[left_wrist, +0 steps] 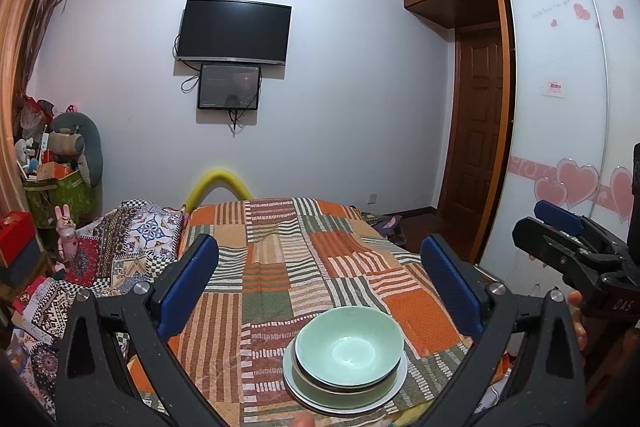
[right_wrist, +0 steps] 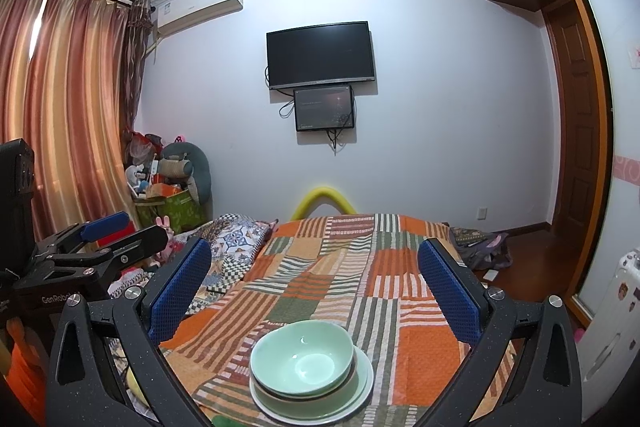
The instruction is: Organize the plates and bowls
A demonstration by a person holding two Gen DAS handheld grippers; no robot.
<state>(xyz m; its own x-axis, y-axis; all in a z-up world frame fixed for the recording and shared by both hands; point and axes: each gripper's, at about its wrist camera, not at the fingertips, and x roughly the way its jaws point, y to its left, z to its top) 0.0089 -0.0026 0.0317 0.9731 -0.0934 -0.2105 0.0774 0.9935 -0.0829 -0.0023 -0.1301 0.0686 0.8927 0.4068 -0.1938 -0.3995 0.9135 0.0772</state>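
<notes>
A pale green bowl (left_wrist: 350, 345) sits on top of a stack of green plates (left_wrist: 320, 393) near the front edge of a patchwork-covered bed. The right wrist view shows the same bowl (right_wrist: 302, 357) and plates (right_wrist: 362, 383). My left gripper (left_wrist: 324, 291) hovers above and behind the stack, wide open, with nothing between its blue pads. My right gripper (right_wrist: 316, 291) is likewise wide open and empty above the stack. In each view the other gripper shows at the side: the right one (left_wrist: 560, 227) and the left one (right_wrist: 116, 231).
The striped orange and green quilt (left_wrist: 304, 259) covers the bed, with a patterned blanket (left_wrist: 132, 243) on its left. A wall-mounted TV (left_wrist: 234, 31), wardrobe (left_wrist: 568, 115) and wooden door (left_wrist: 476, 131) stand beyond. A cluttered green bin (left_wrist: 60, 195) sits far left.
</notes>
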